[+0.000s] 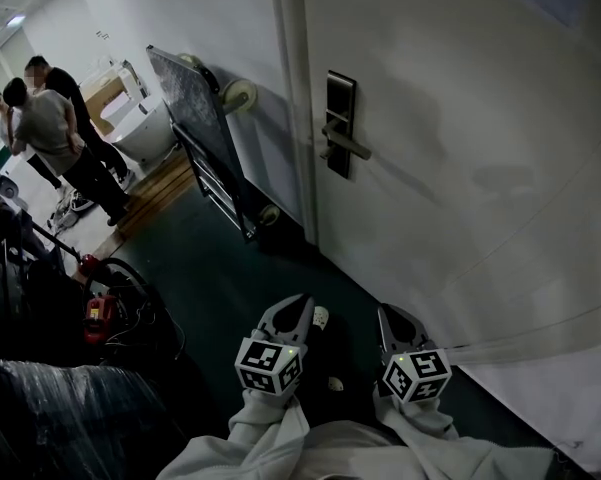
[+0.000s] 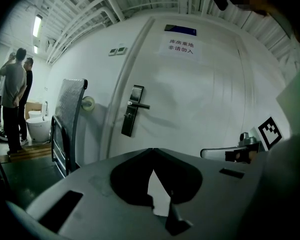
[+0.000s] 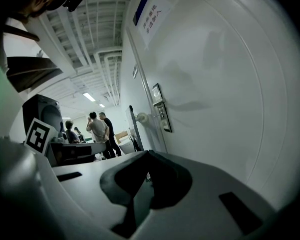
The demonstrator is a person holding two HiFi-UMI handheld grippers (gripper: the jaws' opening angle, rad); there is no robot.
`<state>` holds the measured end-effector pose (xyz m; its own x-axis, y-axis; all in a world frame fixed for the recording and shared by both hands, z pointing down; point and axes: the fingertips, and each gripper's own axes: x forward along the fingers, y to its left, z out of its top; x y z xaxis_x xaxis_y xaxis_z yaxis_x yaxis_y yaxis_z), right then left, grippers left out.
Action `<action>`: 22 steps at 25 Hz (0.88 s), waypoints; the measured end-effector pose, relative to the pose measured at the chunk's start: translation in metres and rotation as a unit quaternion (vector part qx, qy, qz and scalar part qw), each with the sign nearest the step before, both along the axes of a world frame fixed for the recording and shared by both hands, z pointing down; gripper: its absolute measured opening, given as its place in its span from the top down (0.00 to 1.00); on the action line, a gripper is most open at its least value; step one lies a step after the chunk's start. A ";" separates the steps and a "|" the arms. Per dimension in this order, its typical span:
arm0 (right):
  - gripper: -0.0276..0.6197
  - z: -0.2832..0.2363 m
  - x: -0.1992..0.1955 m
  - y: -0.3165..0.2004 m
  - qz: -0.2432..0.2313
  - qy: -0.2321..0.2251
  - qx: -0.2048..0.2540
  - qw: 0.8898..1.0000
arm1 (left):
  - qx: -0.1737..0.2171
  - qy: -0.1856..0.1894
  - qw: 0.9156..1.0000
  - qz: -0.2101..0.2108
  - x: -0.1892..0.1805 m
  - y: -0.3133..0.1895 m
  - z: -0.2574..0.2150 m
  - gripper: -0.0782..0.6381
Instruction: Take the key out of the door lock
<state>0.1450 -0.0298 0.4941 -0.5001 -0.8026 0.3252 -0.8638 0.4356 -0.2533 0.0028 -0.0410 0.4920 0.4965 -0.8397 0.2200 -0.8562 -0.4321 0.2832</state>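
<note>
The white door (image 1: 460,168) carries a dark lock plate (image 1: 340,118) with a metal lever handle (image 1: 347,146); no key can be made out at this distance. The same lock plate (image 2: 133,109) shows ahead in the left gripper view, and small and far (image 3: 162,115) in the right gripper view. Both grippers hang low, well short of the door. My left gripper (image 1: 302,301) (image 2: 150,150) is shut with nothing in it. My right gripper (image 1: 388,311) (image 3: 147,153) also has its tips together and holds nothing.
A folded platform trolley (image 1: 205,133) leans on the wall left of the door. Three people (image 1: 50,128) stand at the far left by a white tub (image 1: 145,128). A red tool (image 1: 95,313), cables and a black bag (image 1: 60,408) lie at my left. A paper sign (image 2: 181,46) hangs on the door.
</note>
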 end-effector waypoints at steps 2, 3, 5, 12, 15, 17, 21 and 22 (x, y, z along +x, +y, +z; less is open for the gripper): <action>0.88 0.000 0.000 -0.015 0.002 0.001 0.001 1.000 | 0.002 0.001 1.000 0.003 0.000 -0.015 0.000 0.87; 0.88 0.000 -0.001 -0.023 0.003 0.001 0.001 1.000 | 0.002 0.001 1.000 0.004 0.000 -0.023 0.000 0.87; 0.88 0.000 -0.004 -0.039 0.003 0.001 0.002 1.000 | 0.002 0.002 1.000 0.005 -0.002 -0.041 0.000 0.87; 0.88 -0.012 -0.012 -0.102 0.016 0.004 0.007 1.000 | 0.007 0.006 1.000 0.020 -0.010 -0.110 -0.013 0.87; 0.88 -0.017 -0.018 -0.127 0.024 0.004 0.007 1.000 | 0.006 0.008 1.000 0.029 -0.014 -0.138 -0.017 0.87; 0.88 -0.021 -0.023 -0.142 0.030 0.005 0.008 1.000 | 0.007 0.010 0.999 0.036 -0.019 -0.155 -0.020 0.87; 0.88 -0.025 -0.033 -0.173 0.040 0.007 0.013 0.999 | 0.008 0.012 0.999 0.049 -0.026 -0.189 -0.023 0.87; 0.88 -0.025 -0.034 -0.180 0.043 0.007 0.013 0.999 | 0.009 0.012 0.999 0.053 -0.027 -0.198 -0.023 0.87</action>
